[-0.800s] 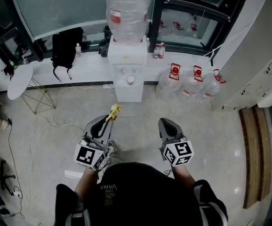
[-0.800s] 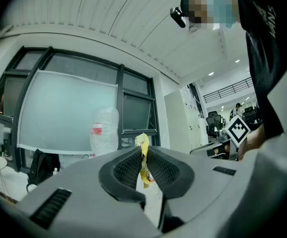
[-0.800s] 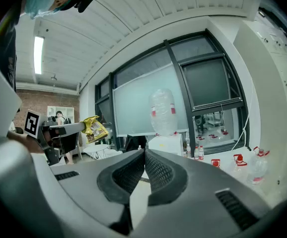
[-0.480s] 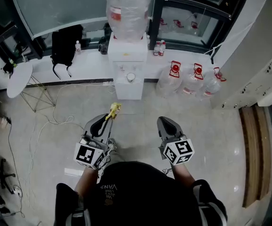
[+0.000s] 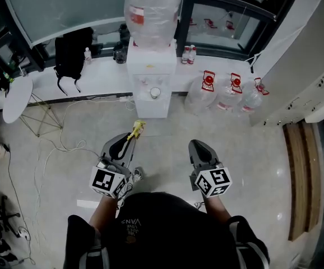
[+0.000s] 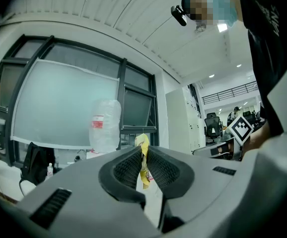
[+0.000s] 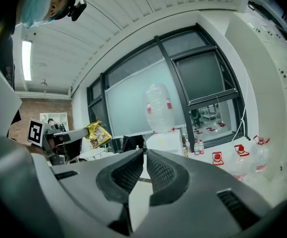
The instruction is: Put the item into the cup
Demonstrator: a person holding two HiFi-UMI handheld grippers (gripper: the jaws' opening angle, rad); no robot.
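A small yellow snack packet (image 5: pixel 137 129) sticks out of my left gripper (image 5: pixel 132 137), which is shut on it. In the left gripper view the packet (image 6: pixel 143 144) stands upright between the ribbed pads (image 6: pixel 128 168). My right gripper (image 5: pixel 196 145) is held level beside it, shut with nothing between its jaws (image 7: pixel 144 155). The right gripper view shows the packet (image 7: pixel 98 134) off to its left. A white cup (image 5: pixel 154 93) sits on the tray of the white water dispenser (image 5: pixel 149 72) ahead, well beyond both grippers.
A large clear bottle (image 5: pixel 152 7) tops the dispenser. Spare water jugs (image 5: pixel 231 97) stand on the floor to its right, a black backpack (image 5: pixel 71 52) and a white folding table (image 5: pixel 16 98) to its left. Cables (image 5: pixel 55 144) trail over the floor. White cabinets (image 5: pixel 313 66) line the right.
Both grippers keep their places and the packet stays in the left jaws. Only the head view has shifted a little.
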